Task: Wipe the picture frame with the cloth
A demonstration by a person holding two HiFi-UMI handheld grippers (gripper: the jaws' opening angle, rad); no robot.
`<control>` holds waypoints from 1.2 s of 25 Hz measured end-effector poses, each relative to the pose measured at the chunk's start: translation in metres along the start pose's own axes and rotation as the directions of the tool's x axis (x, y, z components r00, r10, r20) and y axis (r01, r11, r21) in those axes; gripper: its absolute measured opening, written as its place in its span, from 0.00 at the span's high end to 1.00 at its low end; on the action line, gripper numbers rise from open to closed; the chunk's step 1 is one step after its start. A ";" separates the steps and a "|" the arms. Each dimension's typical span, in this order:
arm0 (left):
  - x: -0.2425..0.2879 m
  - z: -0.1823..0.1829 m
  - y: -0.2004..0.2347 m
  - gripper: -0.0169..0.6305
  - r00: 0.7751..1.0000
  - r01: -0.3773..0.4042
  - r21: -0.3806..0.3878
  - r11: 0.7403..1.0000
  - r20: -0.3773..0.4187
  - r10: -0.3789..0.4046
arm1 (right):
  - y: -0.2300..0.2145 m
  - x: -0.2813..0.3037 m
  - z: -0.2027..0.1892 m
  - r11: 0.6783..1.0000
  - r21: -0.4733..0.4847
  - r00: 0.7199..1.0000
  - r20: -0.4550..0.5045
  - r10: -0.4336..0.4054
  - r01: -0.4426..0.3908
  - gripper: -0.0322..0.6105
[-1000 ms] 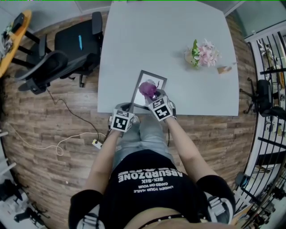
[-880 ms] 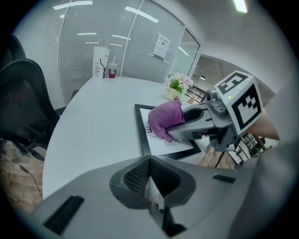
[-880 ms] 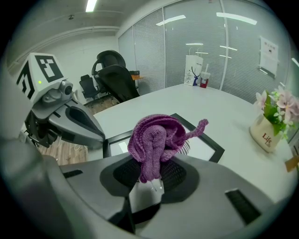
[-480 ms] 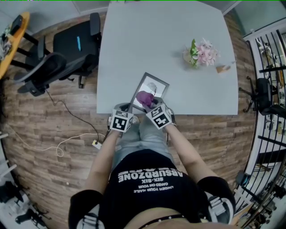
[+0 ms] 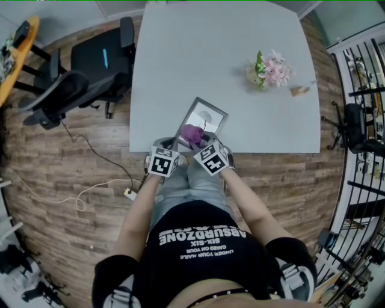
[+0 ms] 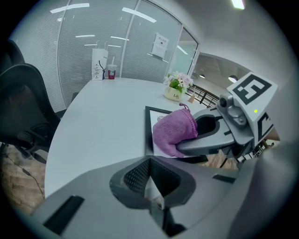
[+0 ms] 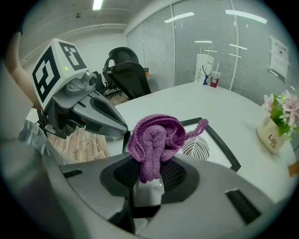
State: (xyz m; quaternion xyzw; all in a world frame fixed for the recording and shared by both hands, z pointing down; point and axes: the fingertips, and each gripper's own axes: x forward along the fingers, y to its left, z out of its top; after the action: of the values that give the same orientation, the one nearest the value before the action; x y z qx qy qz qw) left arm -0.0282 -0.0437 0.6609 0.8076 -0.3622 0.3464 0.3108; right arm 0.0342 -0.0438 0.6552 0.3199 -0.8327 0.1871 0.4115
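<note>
Grey table [image 5: 198, 60] first, with the picture frame [image 5: 209, 115] flat at its near edge, toward the near left corner. Looks stiff and light, with a smooth glazed face; probably slides when rubbed, so needs a hold on the rim, not on the glass. At the frame's near left corner, the left gripper [image 5: 170, 146], low: seems closed on that rim. Just beside, the right gripper [image 5: 201, 144], tilted down over the frame's near part, pinched tight on the purple cloth [image 5: 192, 133]. Soft, bunched, easy to press flat.

Bright, even light from ceiling strips [image 7: 97, 4], strong fisheye bending, dark vignetted corners.
</note>
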 end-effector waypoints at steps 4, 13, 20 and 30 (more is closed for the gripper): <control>0.001 0.000 0.000 0.95 1.000 0.003 -0.005 1.000 -0.002 -0.003 | 0.000 -0.001 -0.002 1.000 -0.015 1.000 -0.002 0.012 -0.012 0.76; 0.001 0.000 0.001 0.95 1.000 -0.004 -0.003 1.000 0.002 0.004 | 0.007 -0.009 -0.009 0.999 -0.036 1.000 -0.019 0.008 -0.009 0.76; 0.000 0.000 0.000 0.95 1.000 -0.004 -0.008 1.000 0.010 0.004 | 0.008 -0.021 -0.024 0.999 -0.032 0.999 -0.043 -0.007 0.005 0.76; 0.000 0.001 0.000 0.95 1.000 -0.004 -0.013 1.000 0.013 0.005 | 0.004 -0.030 -0.037 1.000 -0.015 0.999 -0.043 -0.018 0.017 0.76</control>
State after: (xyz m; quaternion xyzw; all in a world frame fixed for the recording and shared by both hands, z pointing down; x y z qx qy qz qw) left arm -0.0282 -0.0445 0.6603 0.8070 -0.3684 0.3393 0.3130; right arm 0.0659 -0.0081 0.6525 0.3201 -0.8220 0.1842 0.4335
